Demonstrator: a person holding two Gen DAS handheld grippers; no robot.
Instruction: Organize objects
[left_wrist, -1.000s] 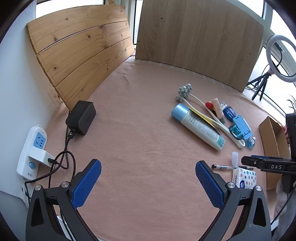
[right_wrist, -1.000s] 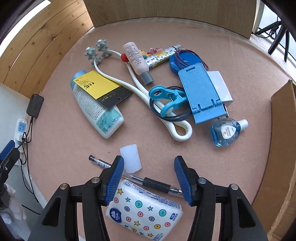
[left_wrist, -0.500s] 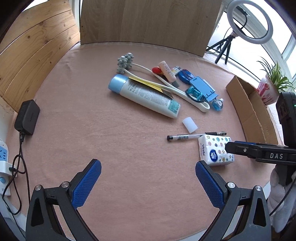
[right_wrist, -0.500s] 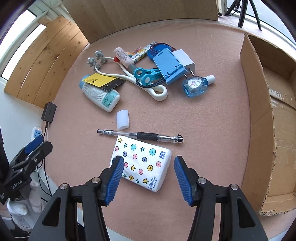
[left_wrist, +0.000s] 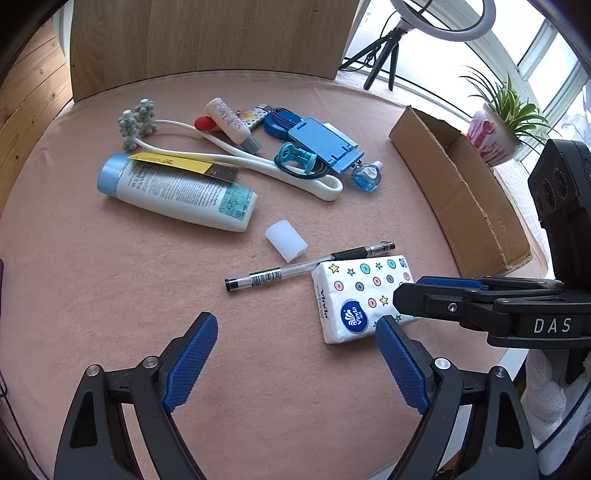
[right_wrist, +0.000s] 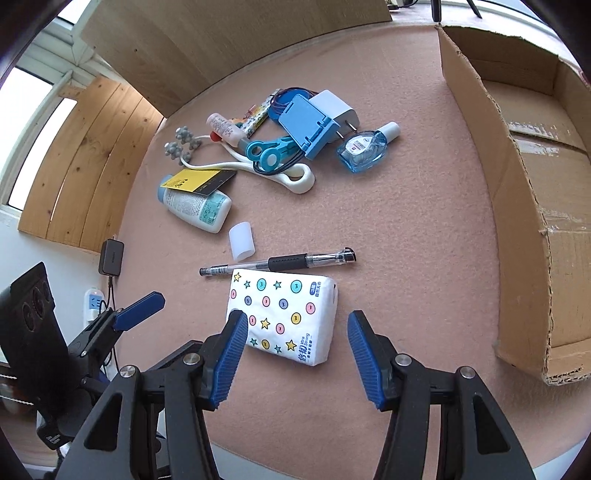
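Right gripper (right_wrist: 293, 350) spread over the tissue pack (right_wrist: 282, 317), nothing pinched yet.

You have the pack near, just beside the pen (right_wrist: 277, 264), box (right_wrist: 524, 206) to the right. Centre both fingers across its 2 long sides, clear of the pen. Left gripper (left_wrist: 295, 365) hangs spread, empty.

The left wrist camera is looking down and forward along the left gripper (left_wrist: 297, 360) from the table's (left_wrist: 110, 295) near edge, facing the far wooden board and taking in the right gripper (left_wrist: 406, 295) entering from its right side. The right wrist camera is sitting closer in, looking steeply down between the right gripper's (right_wrist: 295, 350) fingers with the left gripper (right_wrist: 147, 304) showing at its left edge. Both views are sharing the tissue pack (left_wrist: 360, 295) (right_wrist: 284, 314), the pen (left_wrist: 306, 266) (right_wrist: 277, 264), the clutter beyond and the cardboard box (left_wrist: 454, 195) (right_wrist: 517, 184).
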